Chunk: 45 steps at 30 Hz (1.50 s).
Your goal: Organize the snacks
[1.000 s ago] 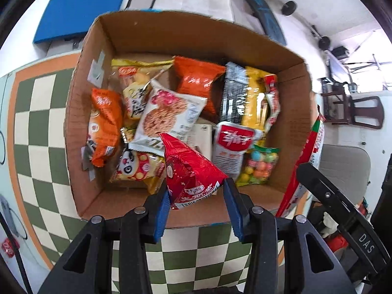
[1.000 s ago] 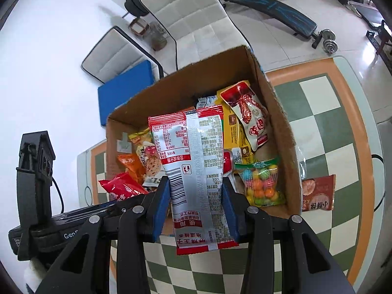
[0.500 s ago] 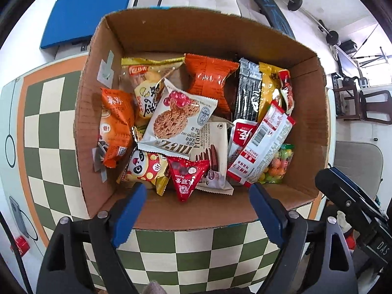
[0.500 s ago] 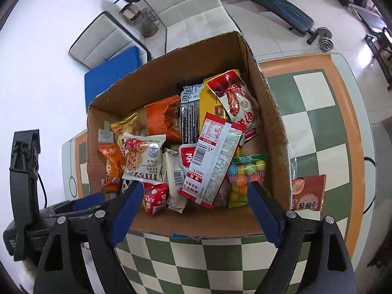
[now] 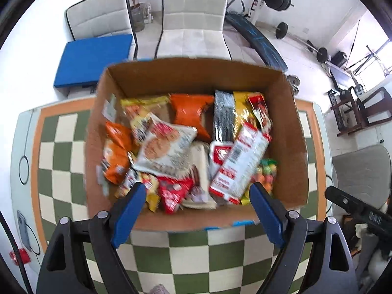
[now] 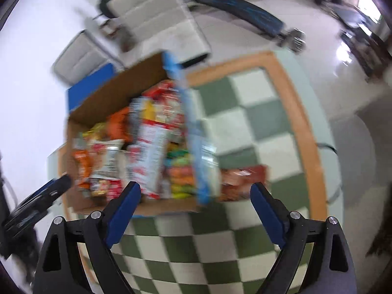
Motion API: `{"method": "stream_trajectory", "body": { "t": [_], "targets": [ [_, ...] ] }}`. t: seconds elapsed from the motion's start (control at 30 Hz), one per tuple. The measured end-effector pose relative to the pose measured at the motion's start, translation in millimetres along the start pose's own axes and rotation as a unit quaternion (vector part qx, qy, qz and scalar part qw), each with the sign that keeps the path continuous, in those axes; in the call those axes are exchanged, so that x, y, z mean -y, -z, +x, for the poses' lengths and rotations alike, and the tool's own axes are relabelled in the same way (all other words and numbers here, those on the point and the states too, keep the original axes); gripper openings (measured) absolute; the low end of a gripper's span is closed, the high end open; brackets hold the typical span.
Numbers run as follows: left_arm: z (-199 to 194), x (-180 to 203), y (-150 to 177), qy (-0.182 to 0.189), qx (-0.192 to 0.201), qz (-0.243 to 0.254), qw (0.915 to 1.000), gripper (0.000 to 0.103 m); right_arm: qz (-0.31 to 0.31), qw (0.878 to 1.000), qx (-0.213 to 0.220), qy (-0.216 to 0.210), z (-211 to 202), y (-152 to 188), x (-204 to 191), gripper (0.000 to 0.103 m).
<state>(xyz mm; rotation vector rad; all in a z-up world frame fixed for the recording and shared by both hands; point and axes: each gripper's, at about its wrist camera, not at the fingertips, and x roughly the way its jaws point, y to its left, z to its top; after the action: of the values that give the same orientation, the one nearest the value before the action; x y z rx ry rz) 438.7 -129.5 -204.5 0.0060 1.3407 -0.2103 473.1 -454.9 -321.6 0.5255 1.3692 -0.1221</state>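
a: judging by the look, the brown snack packet (image 6: 241, 180) is light, soft and crinkly, its foil likely slick and whatever is inside easy to crush. i'd pinch it by a flat sealed edge, not the puffed middle.

b: where does it lie?

a: on the checkered surface (image 6: 254, 112), just outside the right wall of the cardboard box (image 5: 294, 132). blur hides its print.

b: and the rest?

a: piled loose in the box: a red-and-white packet (image 5: 238, 164) slanting on top, a cookie packet (image 5: 164, 147), an orange bag (image 5: 191, 111), a small red triangular packet (image 5: 172, 192).

b: the tools?

a: the left tool (image 5: 196, 208) has its jaws spread wide, nothing between them. the right tool (image 6: 194, 204) has just been opening its jaws, and they're empty too.
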Motion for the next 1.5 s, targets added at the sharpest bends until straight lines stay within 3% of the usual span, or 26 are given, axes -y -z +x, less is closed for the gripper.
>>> {"method": "stream_trajectory", "body": {
  "t": [0.13,0.23,0.37,0.47,0.57,0.7,0.83,1.13,1.23,1.27,1.3,1.33,1.4,1.43,1.5],
  "targets": [
    [20.1,11.2,11.9,-0.001,-0.021,0.001,0.9998,0.086,0.117,0.992,-0.046,-0.030,35.3,12.0,59.5,0.093],
    [34.1,17.3,18.6,-0.017,-0.034,0.003,0.9993,0.086,0.219,0.971,-0.079,-0.056,72.1,18.0,99.1,0.093],
    [42.5,20.6,22.3,-0.030,-0.033,0.002,0.9990,0.086,0.314,0.942,-0.102,-0.066,105.0,19.4,123.7,0.093],
    [45.0,23.2,22.5,-0.045,-0.025,0.003,0.9987,0.086,0.346,0.930,-0.114,-0.050,121.0,11.6,129.5,0.093],
    [46.8,29.8,24.6,-0.067,-0.013,0.017,0.9975,0.086,0.349,0.927,-0.138,-0.001,137.6,0.4,130.8,0.093],
    [52.3,34.6,26.3,-0.075,-0.016,0.030,0.9966,0.086,0.332,0.929,-0.156,0.057,150.9,-9.6,126.8,0.088],
    [57.3,33.9,27.8,-0.065,-0.026,0.025,0.9972,0.086,0.230,0.951,-0.172,0.113,157.1,-25.0,100.5,0.085],
    [57.4,40.3,32.9,-0.049,-0.032,0.023,0.9980,0.086,0.093,0.970,-0.156,0.164,139.3,-31.9,84.2,0.073],
    [55.7,46.3,36.9,-0.049,-0.031,0.031,0.9978,0.086,0.073,0.975,-0.132,0.164,128.9,-29.9,79.3,0.065],
    [54.4,48.4,38.3,-0.053,-0.028,0.034,0.9976,0.086,0.068,0.977,-0.120,0.162,122.6,-28.9,75.4,0.048],
    [52.8,50.1,39.3,-0.055,-0.023,0.037,0.9975,0.086,0.062,0.979,-0.110,0.160,116.1,-26.3,73.1,0.012],
    [51.9,50.8,39.8,-0.048,-0.022,0.037,0.9979,0.086,0.055,0.981,-0.104,0.156,111.2,-26.3,71.7,0.007],
    [51.4,50.6,40.0,-0.034,-0.027,0.033,0.9985,0.086,0.069,0.982,-0.115,0.130,109.4,-21.5,74.4,0.007],
    [50.1,50.9,40.9,-0.032,-0.025,0.033,0.9986,0.086,0.090,0.983,-0.126,0.098,111.0,-19.1,81.1,0.007],
    [47.1,50.5,43.5,-0.033,-0.018,0.031,0.9988,0.086,0.127,0.979,-0.139,0.075,111.3,-14.7,94.6,0.018]
  ]
}}
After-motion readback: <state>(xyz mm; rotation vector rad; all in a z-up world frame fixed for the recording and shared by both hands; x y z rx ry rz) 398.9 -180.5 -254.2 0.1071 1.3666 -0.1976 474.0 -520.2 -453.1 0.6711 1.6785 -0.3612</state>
